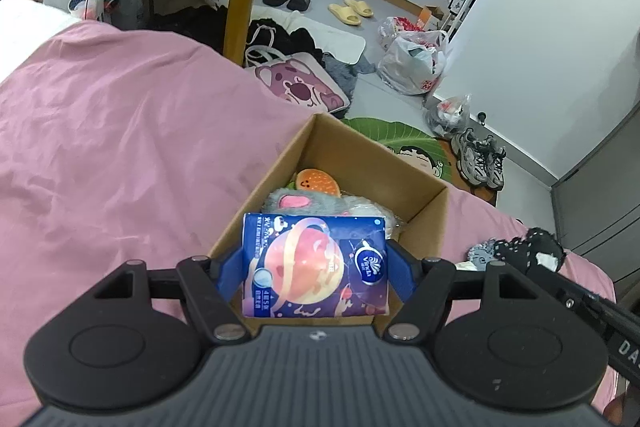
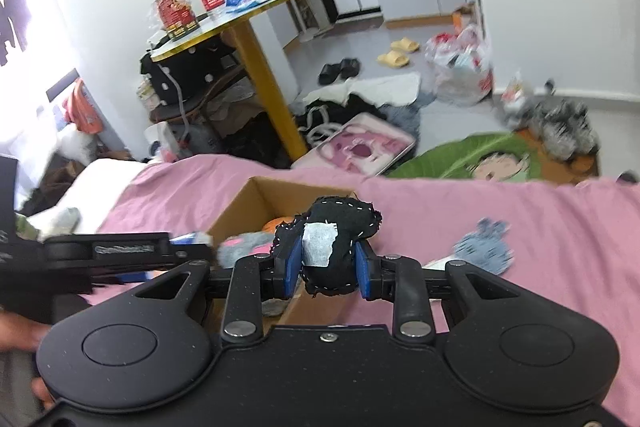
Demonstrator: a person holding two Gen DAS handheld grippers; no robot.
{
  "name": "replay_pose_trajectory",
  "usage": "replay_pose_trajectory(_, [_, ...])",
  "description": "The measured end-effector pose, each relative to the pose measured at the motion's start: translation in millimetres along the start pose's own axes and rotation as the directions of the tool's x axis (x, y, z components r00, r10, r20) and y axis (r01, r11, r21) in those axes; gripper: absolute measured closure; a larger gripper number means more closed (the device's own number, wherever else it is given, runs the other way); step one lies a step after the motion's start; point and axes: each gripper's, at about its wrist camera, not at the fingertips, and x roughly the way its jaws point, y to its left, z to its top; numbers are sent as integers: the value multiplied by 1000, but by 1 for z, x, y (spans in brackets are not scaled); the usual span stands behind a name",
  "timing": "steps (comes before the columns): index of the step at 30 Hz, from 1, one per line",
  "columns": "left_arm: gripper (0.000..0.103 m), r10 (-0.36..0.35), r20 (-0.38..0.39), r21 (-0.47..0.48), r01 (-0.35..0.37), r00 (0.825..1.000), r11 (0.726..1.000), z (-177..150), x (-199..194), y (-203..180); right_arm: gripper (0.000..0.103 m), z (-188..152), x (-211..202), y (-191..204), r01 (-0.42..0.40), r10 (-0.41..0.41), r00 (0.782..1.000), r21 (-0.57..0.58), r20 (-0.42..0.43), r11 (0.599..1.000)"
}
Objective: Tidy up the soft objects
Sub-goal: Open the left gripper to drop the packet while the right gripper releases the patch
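**Both grippers loaded over the box**

Left gripper (image 1: 314,267): blue pads clamped on the two sides of a tissue pack (image 1: 315,263), held upright above the near end of the box (image 1: 424,223). The pack is dark blue with a large orange-pink ringed planet printed on it; a round logo reads "Vinda". Other print on it is too small to read.

Right gripper (image 2: 327,269): pads closed on a black pouch (image 2: 332,239), a lumpy hand-sewn fabric piece with white running stitches along its edge and a white patch on its face. It is held above the near right corner of the box.

Box: open brown cardboard, standing on the pink bed (image 1: 120,147). Inside lie a grey plush (image 1: 304,201) with a pink ear and an orange burger toy (image 1: 318,181) with a smiling face, touching one another.

On the bed to the right of the box, apart from it, lies a blue-grey plush (image 2: 486,245).
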Motion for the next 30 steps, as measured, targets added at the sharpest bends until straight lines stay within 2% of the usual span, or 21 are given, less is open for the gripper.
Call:
replay_pose_trajectory(7, [32, -16, -50, -15, 15, 999, 1000, 3, 19, 11, 74, -4, 21, 18, -10, 9, 999, -23, -47, 1000])
replay_pose_trajectory(9, [31, 0, -56, -12, -1, 998, 1000, 5, 21, 13, 74, -5, 27, 20, -4, 2, 998, -27, -56, 1000])
replay_pose_trajectory(16, [29, -26, -47, 2, 26, 999, 1000, 14, 21, 22, 74, -6, 44, 30, -10, 7, 996, -36, -91, 999])
replay_pose_trajectory(25, [29, -28, -46, -10, 27, 999, 1000, 20, 19, 35, 74, -13, 50, 52, -56, 48, 989, -56, -142, 997])
replay_pose_trajectory(30, [29, -10, -56, -17, 9, 998, 1000, 18, 15, 43, 68, -15, 48, 57, -68, 57, 986, -63, -159, 996])
